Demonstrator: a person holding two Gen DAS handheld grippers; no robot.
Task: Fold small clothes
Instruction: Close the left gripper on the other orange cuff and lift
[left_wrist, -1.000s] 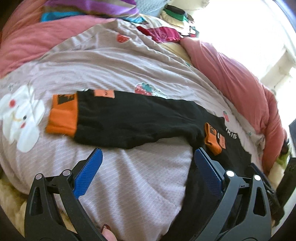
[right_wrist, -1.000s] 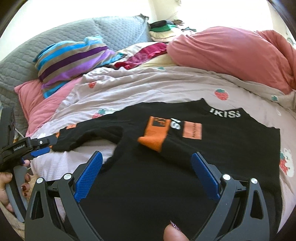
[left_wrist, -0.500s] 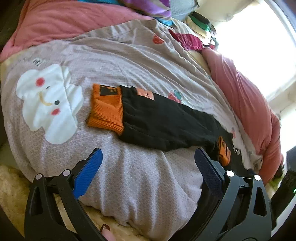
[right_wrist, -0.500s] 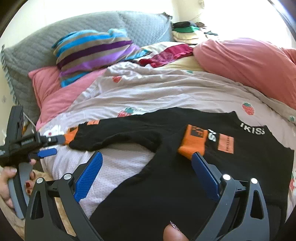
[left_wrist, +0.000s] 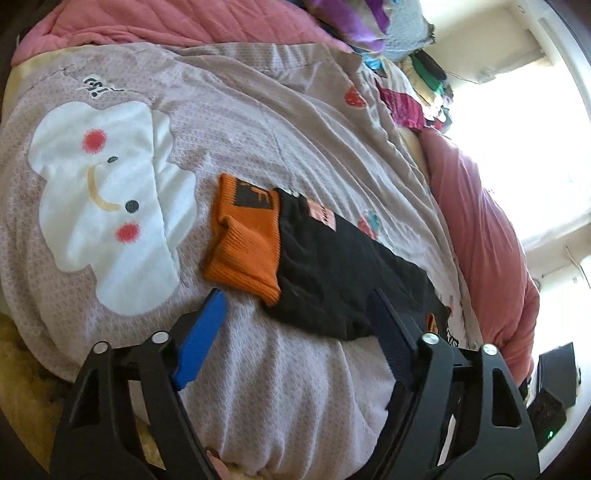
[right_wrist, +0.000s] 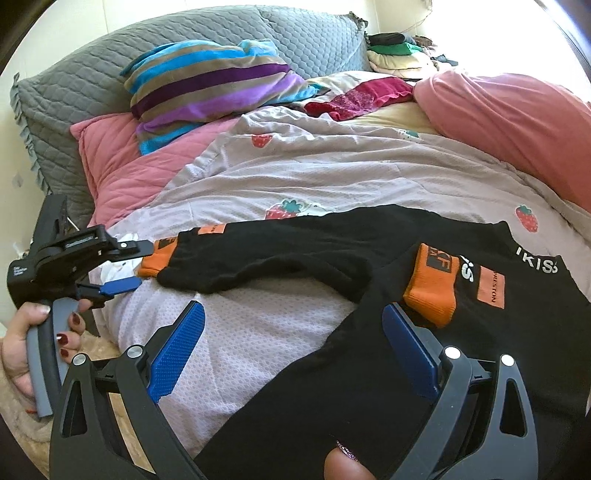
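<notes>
A small black sweater (right_wrist: 424, 373) with orange cuffs lies flat on the lilac bedspread (right_wrist: 314, 173). One sleeve (right_wrist: 295, 247) stretches out to the left, ending in an orange cuff (left_wrist: 245, 240). The other sleeve's orange cuff (right_wrist: 430, 284) is folded onto the chest. My left gripper (left_wrist: 295, 321) is open and empty, just short of the outstretched cuff; it also shows in the right wrist view (right_wrist: 136, 264). My right gripper (right_wrist: 295, 338) is open and empty, hovering over the sweater's lower body and armpit.
A white cloud face (left_wrist: 107, 199) is printed on the spread left of the cuff. A striped pillow (right_wrist: 210, 85), grey pillow (right_wrist: 74, 96), pink quilt (right_wrist: 517, 122) and a pile of clothes (right_wrist: 399, 51) lie at the far side. The bed edge is near me.
My left gripper has swung left along the outstretched sleeve and closed in on its orange cuff. My right view has shifted left a little. Both grippers stay open.
</notes>
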